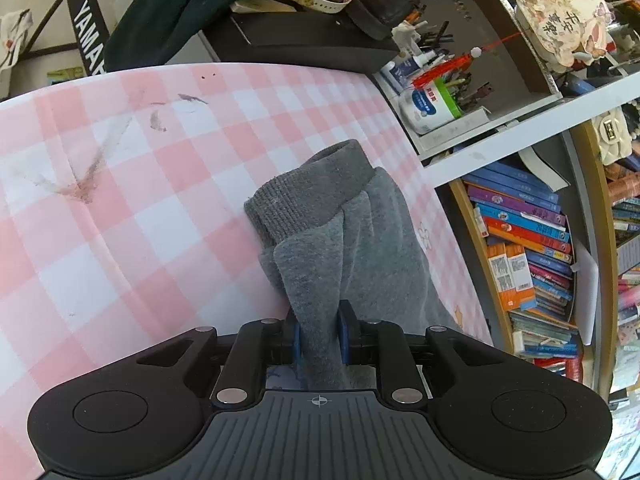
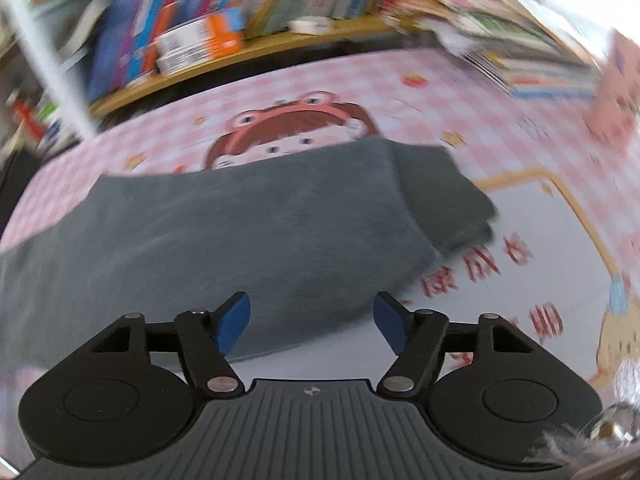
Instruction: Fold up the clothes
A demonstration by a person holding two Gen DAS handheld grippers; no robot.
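Note:
A grey fleece garment [image 1: 344, 236] with a ribbed cuff lies bunched on the pink checked tablecloth [image 1: 120, 200]. My left gripper [image 1: 320, 336] is shut on a fold of it, the cloth pinched between the blue pads. In the blurred right wrist view the same grey garment [image 2: 240, 232] lies spread flat on the cloth, its darker ribbed band at the right. My right gripper [image 2: 312, 320] stands open just above the garment's near edge, with nothing between its blue fingertips [image 2: 236, 320].
A bookshelf [image 1: 532, 248] packed with books stands right beside the table. Behind the table sit a black case [image 1: 304, 40], a dark green cloth [image 1: 188, 4] and cluttered shelves. The tablecloth [image 2: 520, 216] carries a cartoon print.

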